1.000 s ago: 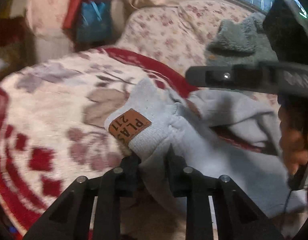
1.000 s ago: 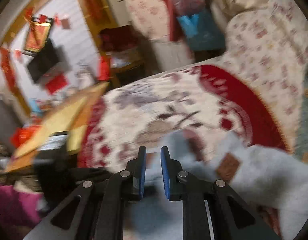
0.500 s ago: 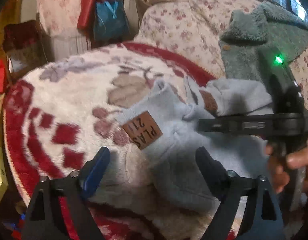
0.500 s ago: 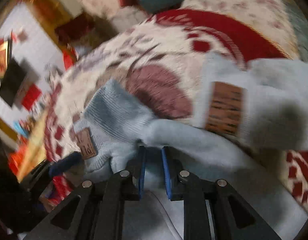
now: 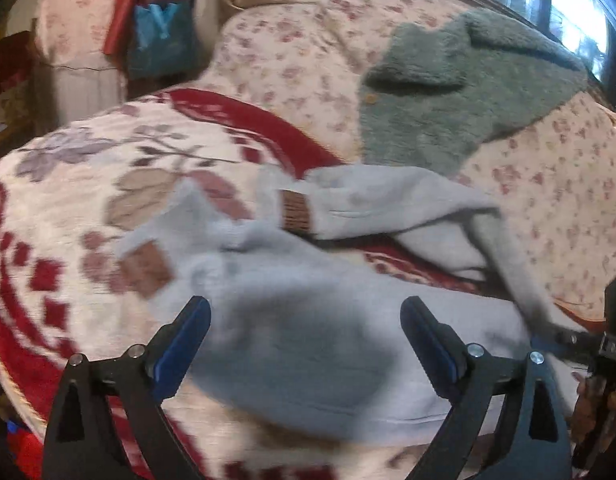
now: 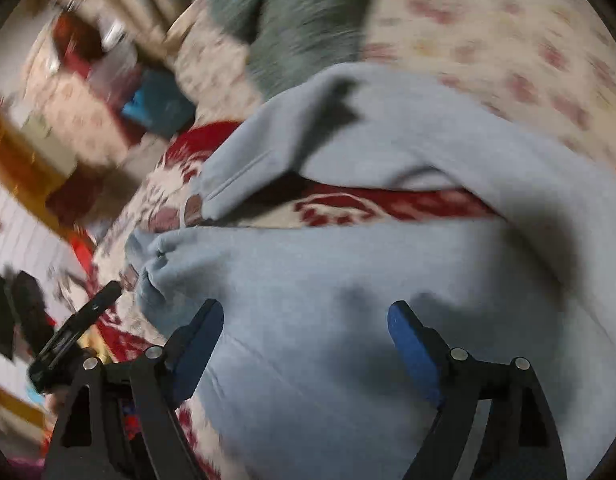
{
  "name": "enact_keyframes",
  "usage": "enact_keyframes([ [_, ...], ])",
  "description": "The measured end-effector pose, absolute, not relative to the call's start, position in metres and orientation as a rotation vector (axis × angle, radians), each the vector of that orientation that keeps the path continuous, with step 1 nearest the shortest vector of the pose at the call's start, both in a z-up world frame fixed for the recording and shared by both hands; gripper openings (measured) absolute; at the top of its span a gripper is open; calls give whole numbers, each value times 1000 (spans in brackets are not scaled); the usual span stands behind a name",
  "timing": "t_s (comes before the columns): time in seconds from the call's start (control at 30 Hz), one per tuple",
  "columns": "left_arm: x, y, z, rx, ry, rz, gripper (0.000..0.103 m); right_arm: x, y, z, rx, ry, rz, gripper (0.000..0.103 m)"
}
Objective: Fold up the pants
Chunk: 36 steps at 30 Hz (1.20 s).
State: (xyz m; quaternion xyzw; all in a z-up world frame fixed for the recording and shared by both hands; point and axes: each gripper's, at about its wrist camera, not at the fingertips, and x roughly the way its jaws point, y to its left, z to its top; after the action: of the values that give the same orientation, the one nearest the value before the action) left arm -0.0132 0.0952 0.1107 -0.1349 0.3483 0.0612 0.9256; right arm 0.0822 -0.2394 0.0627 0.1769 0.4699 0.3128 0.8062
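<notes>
Grey pants (image 5: 308,344) lie loose beneath my left hand-held gripper (image 5: 303,336) and right hand-held gripper (image 6: 303,336), both jaws just sprung wide, gripping nothing.

The left gripper (image 5: 303,344) had just been opening, jaws wide above light-blue sweatpants (image 5: 291,312) on a red-patterned blanket (image 5: 67,184).

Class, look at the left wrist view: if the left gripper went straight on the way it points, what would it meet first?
Most likely the light grey pants lying right ahead of the open left gripper, though depth is hard to judge.
</notes>
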Motion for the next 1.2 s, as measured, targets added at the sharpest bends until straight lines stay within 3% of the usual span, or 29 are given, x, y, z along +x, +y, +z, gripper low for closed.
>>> enact_keyframes([
  [0.2, 26, 61, 102, -311, 801, 41, 96, 63, -307, 66, 508, 969, 542, 89],
  [0.4, 72, 50, 88, -342, 864, 49, 97, 60, -330, 79, 334, 920, 423, 89],
  [0.6, 112, 58, 69, -502, 911, 78, 97, 70, -337, 69, 420, 941, 478, 89],
  [1.2, 166, 87, 26, -1014, 703, 137, 97, 80, -338, 45, 462, 956, 566, 89],
])
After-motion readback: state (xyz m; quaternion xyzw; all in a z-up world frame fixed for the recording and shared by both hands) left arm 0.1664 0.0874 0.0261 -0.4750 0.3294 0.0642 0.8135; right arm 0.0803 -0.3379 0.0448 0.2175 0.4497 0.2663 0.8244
